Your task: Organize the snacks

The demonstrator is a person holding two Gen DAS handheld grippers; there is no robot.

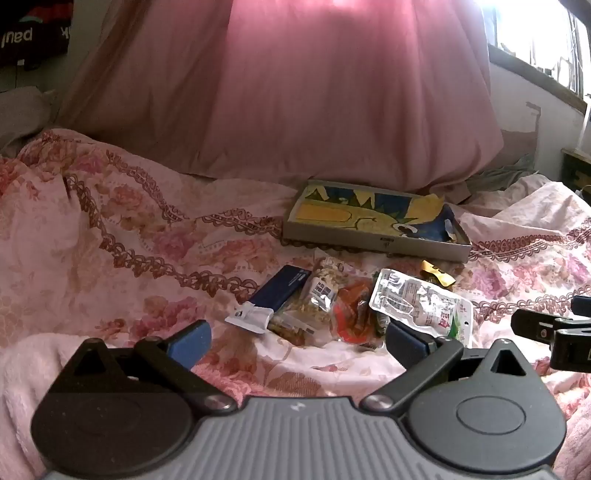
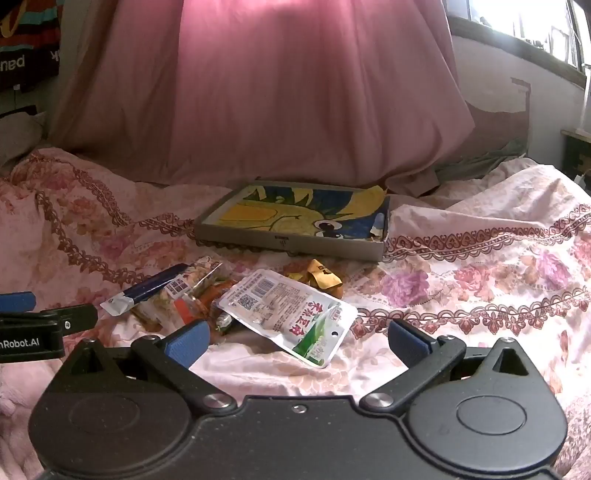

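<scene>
Both grippers, left [image 1: 297,341] and right [image 2: 298,341], hover with jaws wide and empty. Overlapping snack packets [image 2: 288,314] at 12 o'clock risk double pickup; soft bedspread [image 2: 480,258] may snag before the box [image 2: 291,245].

A bedroom at home, it seems: a flowered bedsheet [image 2: 480,258], a big pink quilt [image 2: 295,110] heaped behind, a sunlit window [image 2: 535,26].

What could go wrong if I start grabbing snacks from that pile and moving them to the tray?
1. The snacks overlap: the silver pouch lies across the orange packet, so closing on one could drag its neighbours.
2. The bedsheet is soft and wrinkled; open fingers pressing down may pinch fabric with a flat packet.
3. The tray has a low wall, and the slick pouch could slide over it.
</scene>
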